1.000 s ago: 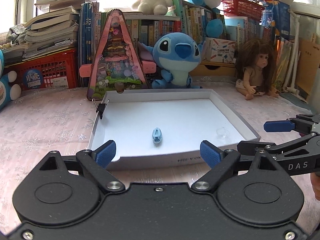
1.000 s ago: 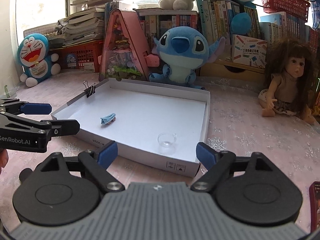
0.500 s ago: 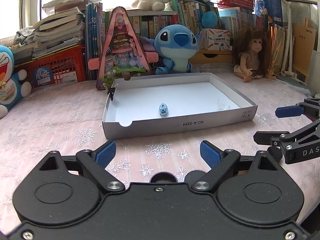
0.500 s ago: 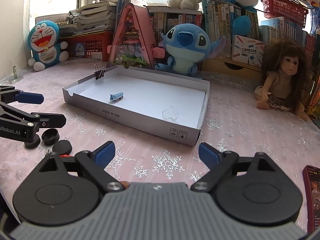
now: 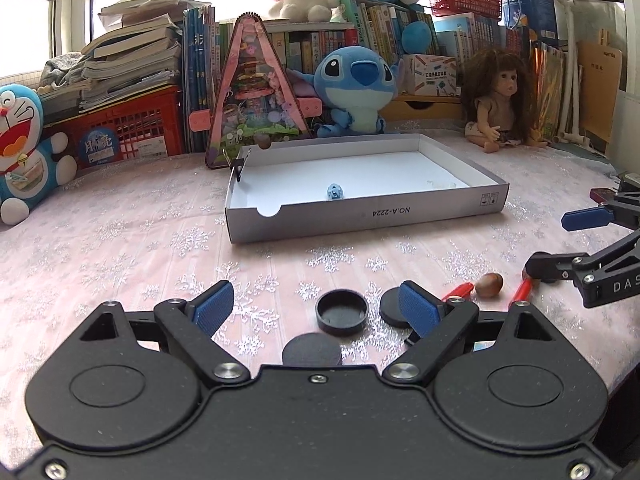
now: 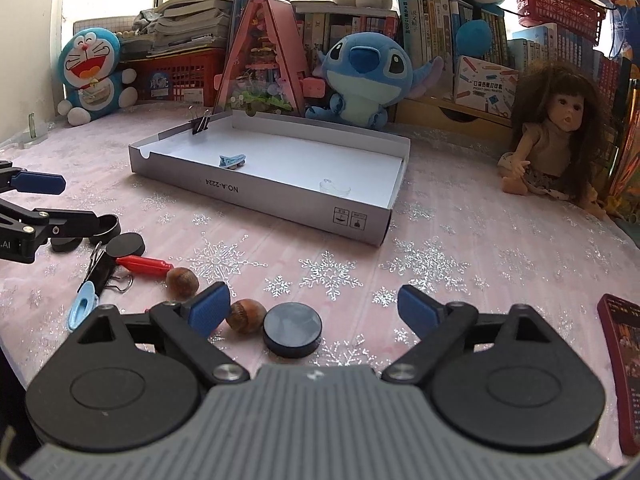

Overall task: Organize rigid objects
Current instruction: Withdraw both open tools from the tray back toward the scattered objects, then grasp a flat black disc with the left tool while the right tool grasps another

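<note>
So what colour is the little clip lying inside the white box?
Light blue clip; clearest in the right wrist view.

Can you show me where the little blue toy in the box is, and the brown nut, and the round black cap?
Small blue toy [image 6: 232, 160], right wrist view, on its body.
Brown round nut [image 6: 246, 316], right wrist view, on its shell.
Round black cap [image 5: 341, 316], left wrist view, on its hollow inside.

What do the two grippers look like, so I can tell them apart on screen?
Both have black linkage fingers tipped with ribbed blue pads. The left gripper has an all-black body with silver screws; seen from the other camera it bears white lettering ending "AI". The right gripper has a grey ribbed body and shows "DAS".
</note>
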Available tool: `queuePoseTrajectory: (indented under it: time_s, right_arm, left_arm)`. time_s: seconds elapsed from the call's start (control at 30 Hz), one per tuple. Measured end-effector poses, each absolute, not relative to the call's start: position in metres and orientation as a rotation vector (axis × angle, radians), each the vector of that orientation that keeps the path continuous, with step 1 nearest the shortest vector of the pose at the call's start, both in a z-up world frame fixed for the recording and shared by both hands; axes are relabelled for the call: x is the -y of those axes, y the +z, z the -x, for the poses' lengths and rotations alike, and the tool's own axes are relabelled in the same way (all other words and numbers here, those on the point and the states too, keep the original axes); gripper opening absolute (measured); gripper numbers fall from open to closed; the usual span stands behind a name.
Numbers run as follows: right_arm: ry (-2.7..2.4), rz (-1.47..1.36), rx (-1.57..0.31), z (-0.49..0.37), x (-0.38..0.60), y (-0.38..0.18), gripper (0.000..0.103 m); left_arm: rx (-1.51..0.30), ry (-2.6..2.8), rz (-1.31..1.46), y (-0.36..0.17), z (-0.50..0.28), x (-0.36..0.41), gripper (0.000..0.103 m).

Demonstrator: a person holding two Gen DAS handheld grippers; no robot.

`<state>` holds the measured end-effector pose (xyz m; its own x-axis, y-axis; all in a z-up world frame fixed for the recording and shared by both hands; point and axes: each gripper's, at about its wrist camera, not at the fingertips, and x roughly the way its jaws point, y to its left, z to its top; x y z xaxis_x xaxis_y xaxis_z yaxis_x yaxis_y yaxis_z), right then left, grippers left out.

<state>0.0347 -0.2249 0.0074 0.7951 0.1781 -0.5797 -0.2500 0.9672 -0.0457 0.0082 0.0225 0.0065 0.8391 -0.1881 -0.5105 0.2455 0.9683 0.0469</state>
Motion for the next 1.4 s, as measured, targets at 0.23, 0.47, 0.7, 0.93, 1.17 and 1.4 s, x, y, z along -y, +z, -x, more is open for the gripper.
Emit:
queuePoseTrajectory:
  time_s: [0.23, 0.47, 0.7, 0.93, 1.17, 1.4]
  right_arm:
    - [0.199, 0.127, -0.587, -0.022, 0.232, 0.004, 0.095]
    - [0.196, 0.136, -0.601, -0.018, 0.235, 0.0, 0.095]
    - [0.189, 0.131, -0.578, -0.015, 0.237, 0.001, 0.095]
    - [0.167, 0.139, -0.568, -0.012, 0.242, 0.003, 0.092]
    - [0.175, 0.159, -0.588, -0.015, 0.237, -0.001, 0.088]
    - [0.185, 0.168, -0.595, -0.018, 0.23, -0.004, 0.083]
  left_arm:
    - [-0.55, -0.249, -0.127, -0.001, 0.006, -0.031, 0.079]
    - [-0.572, -0.255, -0.124, -0.006, 0.01, -0.033, 0.069]
    - [-0.587, -0.256, -0.109, -0.009, 0.009, -0.033, 0.057]
    - [-0.589, -0.257, -0.107, -0.01, 0.008, -0.032, 0.049]
    - [-0.591, -0.25, -0.103, -0.012, 0.006, -0.032, 0.049]
    - [-0.589, -0.25, -0.101, -0.013, 0.006, -0.031, 0.046]
